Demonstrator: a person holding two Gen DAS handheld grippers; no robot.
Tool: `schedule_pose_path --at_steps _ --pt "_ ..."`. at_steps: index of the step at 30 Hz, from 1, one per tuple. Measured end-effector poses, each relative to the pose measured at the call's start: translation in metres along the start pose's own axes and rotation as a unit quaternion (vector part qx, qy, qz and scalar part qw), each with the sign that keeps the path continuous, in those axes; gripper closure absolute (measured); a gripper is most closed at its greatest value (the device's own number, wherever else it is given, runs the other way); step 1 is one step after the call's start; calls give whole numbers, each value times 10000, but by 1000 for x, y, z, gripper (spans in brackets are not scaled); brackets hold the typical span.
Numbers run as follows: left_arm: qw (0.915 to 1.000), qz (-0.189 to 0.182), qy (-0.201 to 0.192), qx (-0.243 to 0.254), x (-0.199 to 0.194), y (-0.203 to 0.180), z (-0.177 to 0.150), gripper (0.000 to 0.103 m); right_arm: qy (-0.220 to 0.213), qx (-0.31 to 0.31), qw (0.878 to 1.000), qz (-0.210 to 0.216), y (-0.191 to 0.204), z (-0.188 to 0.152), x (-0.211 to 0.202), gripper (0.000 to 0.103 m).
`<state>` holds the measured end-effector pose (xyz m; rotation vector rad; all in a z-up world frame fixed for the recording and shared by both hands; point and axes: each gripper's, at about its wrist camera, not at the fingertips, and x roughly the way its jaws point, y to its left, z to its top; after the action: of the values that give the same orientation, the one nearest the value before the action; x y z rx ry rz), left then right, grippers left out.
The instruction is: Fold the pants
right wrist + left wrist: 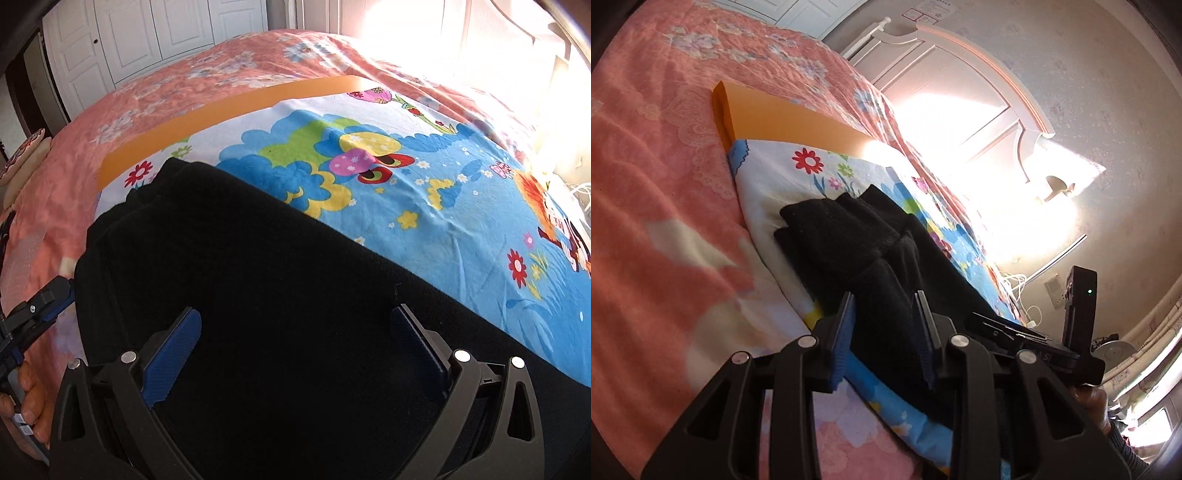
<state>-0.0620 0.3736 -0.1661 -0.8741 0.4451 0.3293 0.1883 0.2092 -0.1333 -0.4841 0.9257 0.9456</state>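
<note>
**Folding black pants on a cartoon-print sheet**

Lying across the near side of the bed, the black pants [258, 280] rest on a bright cartoon-print sheet [424, 177], which sits on an orange board [177, 129] over the pink floral bedspread [184, 70].

From the left wrist view, the left gripper [884, 325] reaches along the pants [849, 236] from one end. Its 2 fingers [842, 332] stand partly closed with dark cloth lying between them; whether the blue pads actually press on the fabric cannot be told. This view alone shows the folded, layered end of the pants at the far side, the white headboard [960, 92] in strong sunlight, cables by the wall, and the right gripper's black body [1078, 295] at the right edge.

From the right wrist view, the right gripper [295, 325] hangs above the broad middle of the pants with its fingers [173, 354] spread wide and nothing pinched between them. Only this view shows the full spread of the sheet's print, the white closet doors [147, 37] beyond the bed, and, at the left edge, the left gripper [55, 291] at the edge of the pants, with the person's hand [29, 398] holding its handle.
</note>
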Motion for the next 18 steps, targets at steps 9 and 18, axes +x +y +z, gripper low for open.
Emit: schedule_pose_path --at_steps 9,18 --pt "9957 646 488 457 1 -6 -17 95 -132 -164 9998 72 0 -19 -4 5" --pt "9974 68 180 -688 -8 15 12 73 -864 253 9908 1014 -19 -27 -29 5"
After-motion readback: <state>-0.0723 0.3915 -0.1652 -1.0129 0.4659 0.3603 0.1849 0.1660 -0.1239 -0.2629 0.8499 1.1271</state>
